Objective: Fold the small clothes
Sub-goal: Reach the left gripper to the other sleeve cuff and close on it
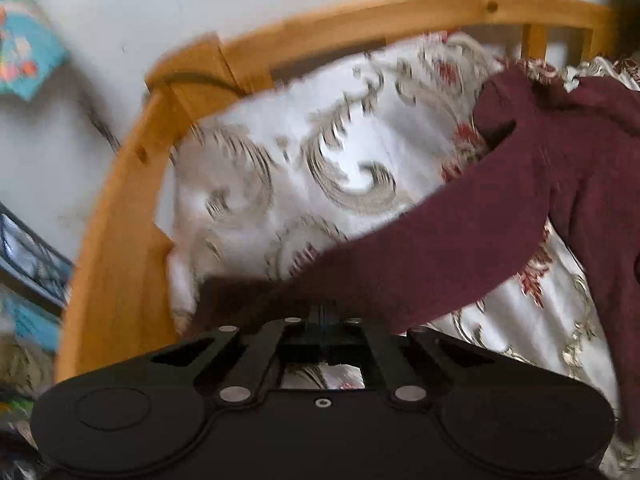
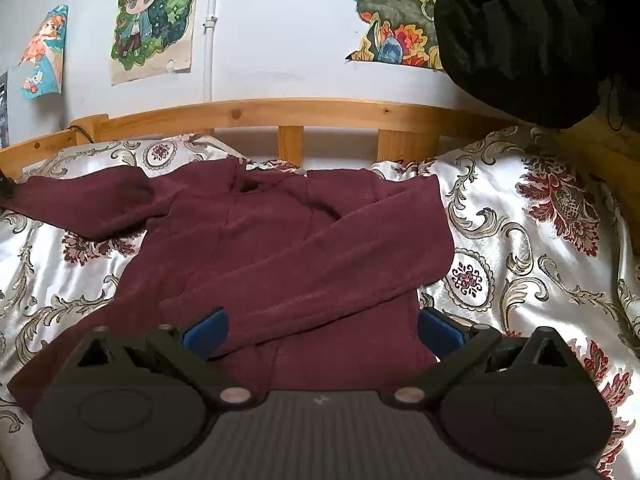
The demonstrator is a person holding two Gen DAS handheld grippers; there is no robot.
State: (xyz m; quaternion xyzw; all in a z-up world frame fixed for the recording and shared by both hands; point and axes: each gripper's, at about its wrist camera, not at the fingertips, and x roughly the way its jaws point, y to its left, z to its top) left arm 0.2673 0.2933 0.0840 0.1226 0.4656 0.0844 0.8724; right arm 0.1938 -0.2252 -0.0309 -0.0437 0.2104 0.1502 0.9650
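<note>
A maroon long-sleeved top (image 2: pixel 280 248) lies flat on the bed, neck toward the headboard. Its right sleeve (image 2: pixel 320 276) is folded across the body. Its left sleeve (image 2: pixel 80 200) stretches out to the left. In the left wrist view my left gripper (image 1: pixel 324 312) is shut on the cuff end of that left sleeve (image 1: pixel 420 256), which runs up to the right, lifted off the bedspread. My right gripper (image 2: pixel 320 332) is open above the lower part of the top, its blue pads (image 2: pixel 206 330) wide apart and holding nothing.
A satin bedspread (image 2: pixel 520 264) with floral pattern covers the bed. A wooden bed rail (image 2: pixel 288 114) runs along the far side and curves around the left corner (image 1: pixel 120 216). Posters (image 2: pixel 152 20) hang on the wall. A black-clad arm (image 2: pixel 520 32) is at upper right.
</note>
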